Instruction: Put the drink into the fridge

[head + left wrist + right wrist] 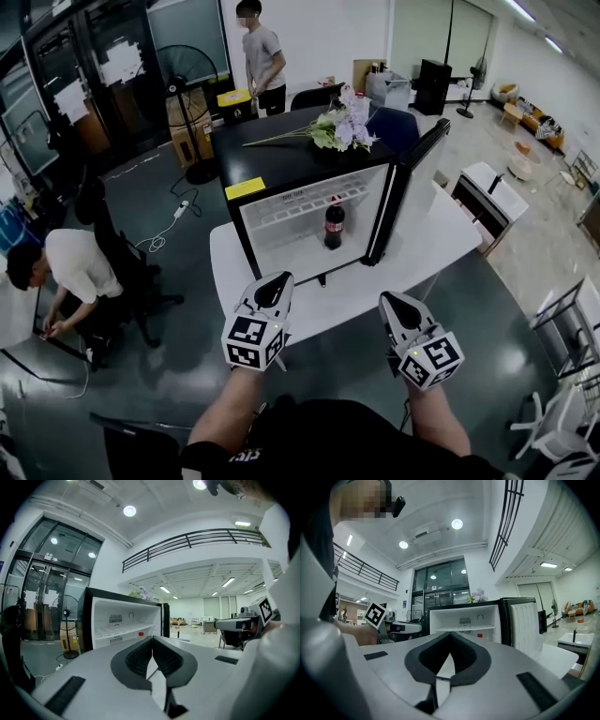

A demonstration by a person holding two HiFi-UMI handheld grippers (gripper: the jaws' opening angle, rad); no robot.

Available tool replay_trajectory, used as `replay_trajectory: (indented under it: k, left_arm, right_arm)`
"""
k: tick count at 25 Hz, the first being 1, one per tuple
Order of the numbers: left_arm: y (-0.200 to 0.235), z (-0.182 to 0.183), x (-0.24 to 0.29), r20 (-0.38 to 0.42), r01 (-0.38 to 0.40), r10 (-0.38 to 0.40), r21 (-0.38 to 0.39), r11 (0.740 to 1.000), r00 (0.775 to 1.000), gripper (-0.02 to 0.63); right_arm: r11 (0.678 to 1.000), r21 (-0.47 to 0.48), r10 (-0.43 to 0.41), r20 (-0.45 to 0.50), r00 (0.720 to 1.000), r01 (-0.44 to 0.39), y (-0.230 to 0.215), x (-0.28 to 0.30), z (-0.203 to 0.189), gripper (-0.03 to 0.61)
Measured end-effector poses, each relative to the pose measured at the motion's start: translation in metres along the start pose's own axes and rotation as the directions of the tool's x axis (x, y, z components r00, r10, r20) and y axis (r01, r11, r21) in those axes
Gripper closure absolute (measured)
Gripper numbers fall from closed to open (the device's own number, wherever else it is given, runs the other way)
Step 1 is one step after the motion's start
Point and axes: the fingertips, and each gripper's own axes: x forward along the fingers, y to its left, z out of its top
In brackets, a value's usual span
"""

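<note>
Swung-wide door [411,186] leaves the fridge [246,232] front open; bottle [334,225] stands inside.

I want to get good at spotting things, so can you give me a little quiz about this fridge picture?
1. True or false: the bottle stands inside the fridge.
2. What lies on top of the fridge? A. flowers B. a book C. a cup
3. Fill in: the fridge door is ____.

Key: 1 true; 2 A; 3 open.
</note>
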Motion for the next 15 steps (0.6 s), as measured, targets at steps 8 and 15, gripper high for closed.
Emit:
replay_trajectory:
  k: [8,15]
  left_arm:
    - [-0.006,0.001,0.003,-0.011,0.026,-0.025,0.007,1.000,1.000,0.597]
    - [0.002,-0.006,-0.002,-0.024,0.028,-0.028,0.008,1.000,0.999,0.597]
  right_arm:
    - [1.000,-0.003,-0.002,0.005,1.000,0.002,0.004,0.000,0.003,0.566]
    - [1.000,0.008,0.009,0.003,1.000,-0.009,0.013,0.009,0.002,0.566]
